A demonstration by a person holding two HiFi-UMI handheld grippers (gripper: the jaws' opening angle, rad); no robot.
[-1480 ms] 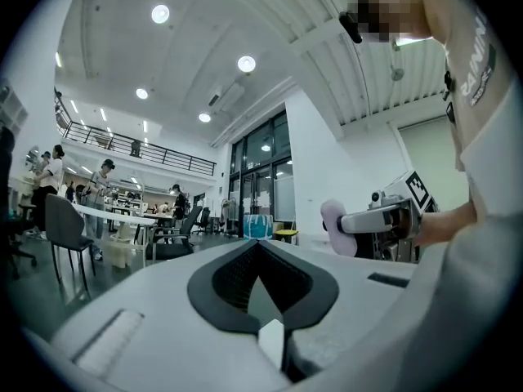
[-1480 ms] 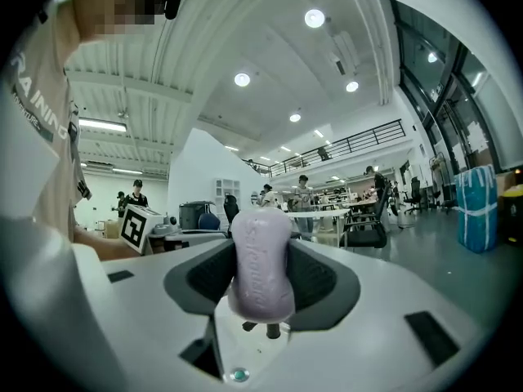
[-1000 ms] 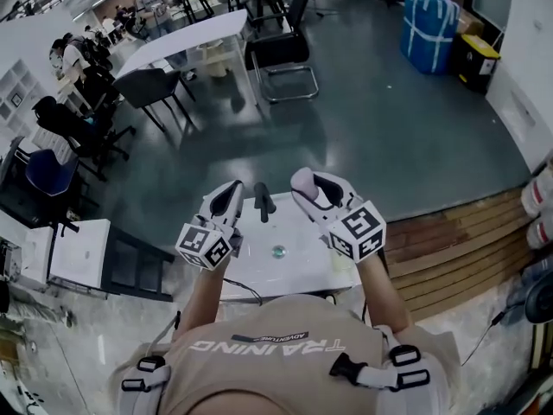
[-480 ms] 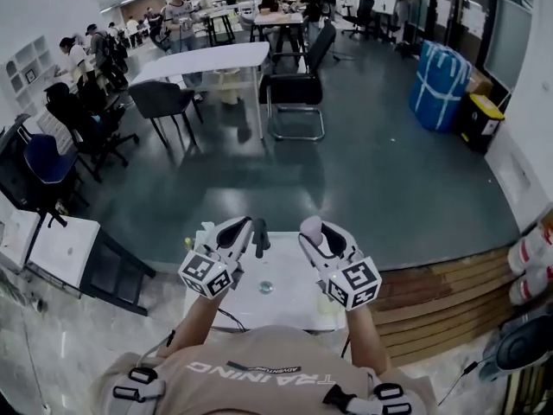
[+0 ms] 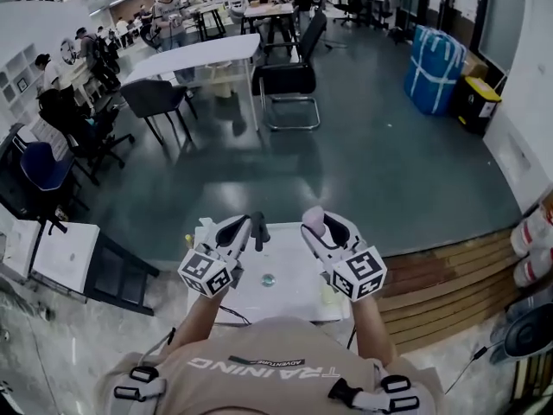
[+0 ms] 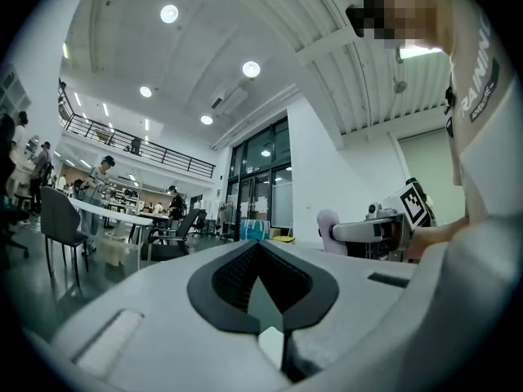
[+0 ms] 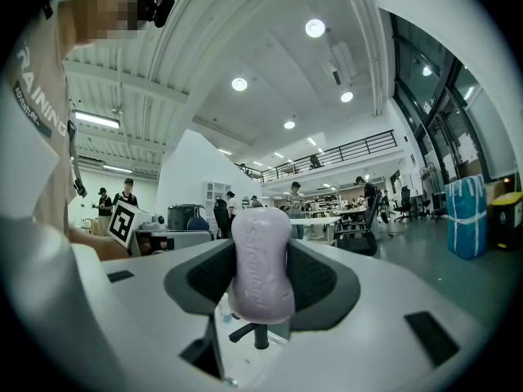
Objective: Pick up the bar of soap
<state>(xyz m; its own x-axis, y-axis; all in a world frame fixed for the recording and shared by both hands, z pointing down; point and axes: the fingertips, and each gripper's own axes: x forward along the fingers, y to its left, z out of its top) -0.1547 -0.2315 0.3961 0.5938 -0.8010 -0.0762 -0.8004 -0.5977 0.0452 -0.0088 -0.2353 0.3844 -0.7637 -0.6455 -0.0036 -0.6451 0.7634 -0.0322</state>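
the right gripper (image 7: 261,278) has its jaws clenched on the bar of soap (image 7: 261,261). the soap is a pale lilac, rounded bar standing on end between the dark ribbed pads (image 7: 320,278), with its top poking up past the fingertips. faint embossed lettering runs down its face, too soft to read. in the head view the bar of soap (image 5: 313,220) shows as a small pink knob at the tip of the right gripper (image 5: 320,230), over the small white table (image 5: 289,294) just in front of the person. the left gripper (image 6: 258,261) carries nothing: its two dark pads are pressed together at the tips, with only a thin wedge of background showing lower down between them. in the head view the left gripper (image 5: 246,232) sits about level with the right one, near it but not touching, and both marker cubes (image 5: 206,272) are turned toward the camera. a small round shiny thing (image 5: 268,278) lies on the table between the two; what it is cannot be told. beyond the table stretches a dark grey floor (image 5: 363,154) with a black chair (image 5: 289,80) beside a long white table (image 5: 194,54) and a blue bundle (image 5: 435,54) at far right. wooden boards (image 5: 432,275) lie to the right of the small table. people stand and sit at desks in the background.
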